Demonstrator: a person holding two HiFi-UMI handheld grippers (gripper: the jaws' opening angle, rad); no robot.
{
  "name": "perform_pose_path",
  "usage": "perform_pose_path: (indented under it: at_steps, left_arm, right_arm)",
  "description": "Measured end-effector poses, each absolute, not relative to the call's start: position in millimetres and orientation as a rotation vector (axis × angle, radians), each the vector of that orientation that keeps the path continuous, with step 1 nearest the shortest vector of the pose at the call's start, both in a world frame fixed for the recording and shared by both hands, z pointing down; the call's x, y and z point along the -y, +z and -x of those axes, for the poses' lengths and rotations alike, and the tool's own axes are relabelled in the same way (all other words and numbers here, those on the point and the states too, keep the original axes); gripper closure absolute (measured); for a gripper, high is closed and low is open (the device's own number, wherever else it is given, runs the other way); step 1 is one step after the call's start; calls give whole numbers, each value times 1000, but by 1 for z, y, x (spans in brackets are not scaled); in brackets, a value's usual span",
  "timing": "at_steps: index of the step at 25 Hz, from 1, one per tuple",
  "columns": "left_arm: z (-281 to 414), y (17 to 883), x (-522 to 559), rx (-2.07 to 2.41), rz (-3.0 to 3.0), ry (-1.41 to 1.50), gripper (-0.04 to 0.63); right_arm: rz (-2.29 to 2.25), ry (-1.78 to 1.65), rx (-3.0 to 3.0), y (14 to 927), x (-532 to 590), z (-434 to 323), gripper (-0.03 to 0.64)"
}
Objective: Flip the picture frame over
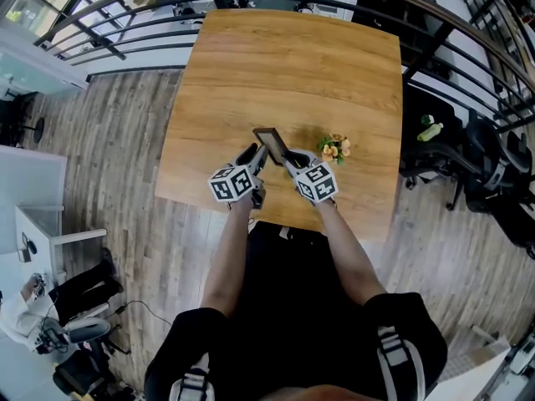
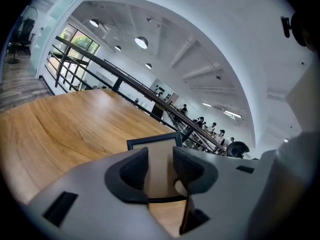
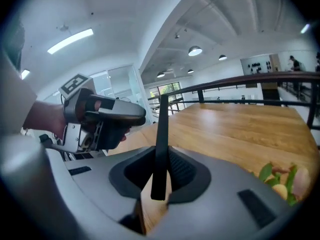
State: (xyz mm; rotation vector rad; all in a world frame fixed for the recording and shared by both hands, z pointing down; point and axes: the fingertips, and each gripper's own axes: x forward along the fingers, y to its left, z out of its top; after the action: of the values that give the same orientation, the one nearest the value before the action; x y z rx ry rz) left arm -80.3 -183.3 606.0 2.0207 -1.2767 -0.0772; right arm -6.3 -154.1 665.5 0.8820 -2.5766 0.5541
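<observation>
The picture frame (image 3: 161, 134) stands edge-on, its long axis rising straight out of the right gripper (image 3: 161, 176), whose jaws clench its lower edge (thin side toward that camera). The left gripper (image 2: 160, 171) is released, its jaws apart, with the frame's face showing just beyond their gap.

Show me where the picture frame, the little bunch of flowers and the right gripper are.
picture frame (image 1: 272, 145), head view, middle of its dark upright panel.
flowers (image 1: 334, 148), head view, the orange blossoms.
right gripper (image 3: 161, 164), right gripper view, midway between its jaws, which are clamped on the frame's thin edge.
</observation>
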Motion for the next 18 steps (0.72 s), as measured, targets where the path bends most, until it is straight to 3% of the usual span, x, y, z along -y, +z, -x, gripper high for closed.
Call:
perform_pose_path:
  at_steps: [18]
  left_arm:
    - [49,592,188,1115,-2037,-89,409]
  right_arm:
    - [-906,166,2490,645,158,9,543]
